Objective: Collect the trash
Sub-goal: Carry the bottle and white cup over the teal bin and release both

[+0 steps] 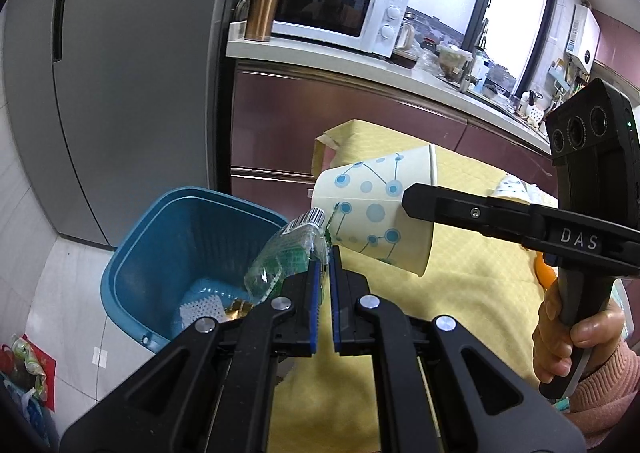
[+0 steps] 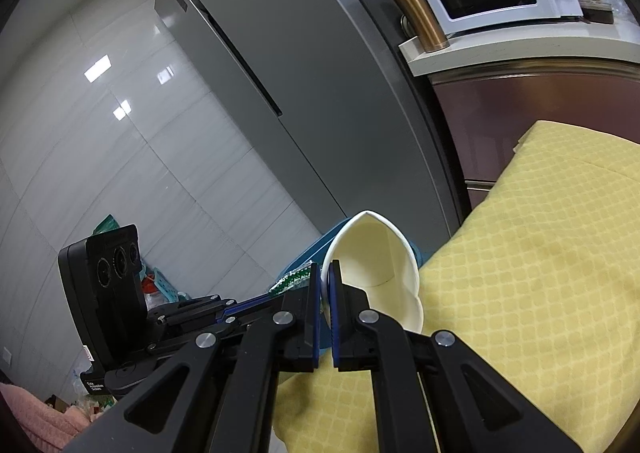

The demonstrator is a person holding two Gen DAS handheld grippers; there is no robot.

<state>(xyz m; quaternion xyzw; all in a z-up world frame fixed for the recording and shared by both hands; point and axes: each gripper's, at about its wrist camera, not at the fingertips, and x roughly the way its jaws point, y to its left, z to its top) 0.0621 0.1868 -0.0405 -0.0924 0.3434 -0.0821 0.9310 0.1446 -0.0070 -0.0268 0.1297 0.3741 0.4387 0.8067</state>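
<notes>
My left gripper [image 1: 325, 257] is shut on a clear plastic wrapper with green print [image 1: 286, 259], held over the near rim of the blue waste bin [image 1: 160, 245]. My right gripper [image 2: 327, 273] is shut on the rim of a paper cup with blue dots [image 2: 380, 269], which lies on its side in the air. In the left wrist view the cup [image 1: 376, 209] hangs just right of the wrapper, above the table's edge, with the right gripper's finger [image 1: 460, 209] across it. The bin holds some trash at its bottom.
A table with a yellow cloth [image 1: 460, 313] lies to the right of the bin. A grey fridge [image 1: 132, 73] stands behind the bin. A counter [image 1: 320, 61] carries a microwave [image 1: 336, 17] and a copper tumbler [image 1: 264, 5]. Bags [image 1: 24, 369] lie on the floor at the left.
</notes>
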